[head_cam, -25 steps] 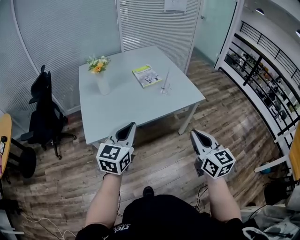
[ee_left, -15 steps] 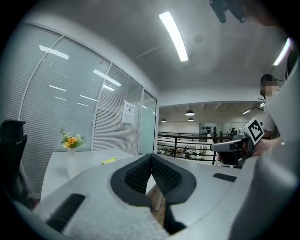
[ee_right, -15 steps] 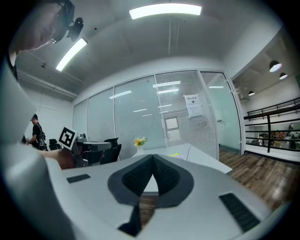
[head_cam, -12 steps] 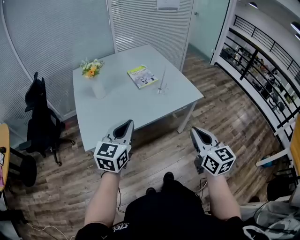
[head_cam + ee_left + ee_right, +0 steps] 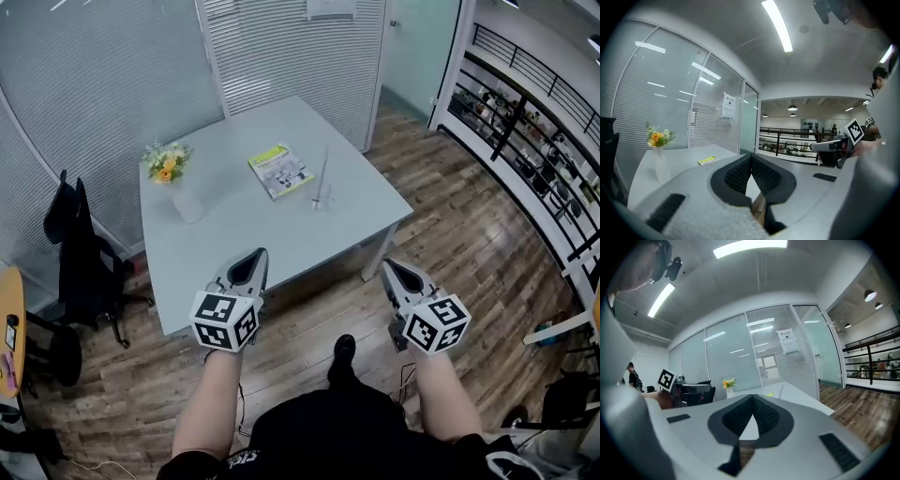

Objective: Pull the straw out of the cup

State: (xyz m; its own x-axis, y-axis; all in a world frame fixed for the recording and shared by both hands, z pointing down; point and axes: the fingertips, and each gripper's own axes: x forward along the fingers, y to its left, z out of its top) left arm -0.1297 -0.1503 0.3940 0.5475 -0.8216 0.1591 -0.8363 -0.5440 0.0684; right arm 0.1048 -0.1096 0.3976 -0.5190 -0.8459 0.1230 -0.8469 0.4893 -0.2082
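So: approach step, nothing grasped yet. The left gripper and right gripper hang side by side over the wood floor, short of the table. Both sets of jaws are clenched tip to tip w/ nothing between them, as each gripper view shows.

The cup stands on the table's right half, just right of the green booklet and not far from the right edge. It looks small and clear, so details are hard to read. The straw sticks up out of it, about upright w/ a slight lean.

Next move, as I judge it:
- Close in on the table's near edge.
- Spread both sets of jaws.
- One gripper steadies the cup low down; the other pinches the straw above the rim.
- Draw it up along its own line, or the light cup prob. tips or comes along.

Room and edges:
- Open floor between the person and the table, no obstacle in the way.
- The near right table corner juts toward the right gripper's path, so come in over the top, not from the side.
- The vase w/ flowers sits on the far left, well apart from the cup.
- The black chair is left of the table and the railing far right, both well clear.
- Space above the cup is free for the pull.
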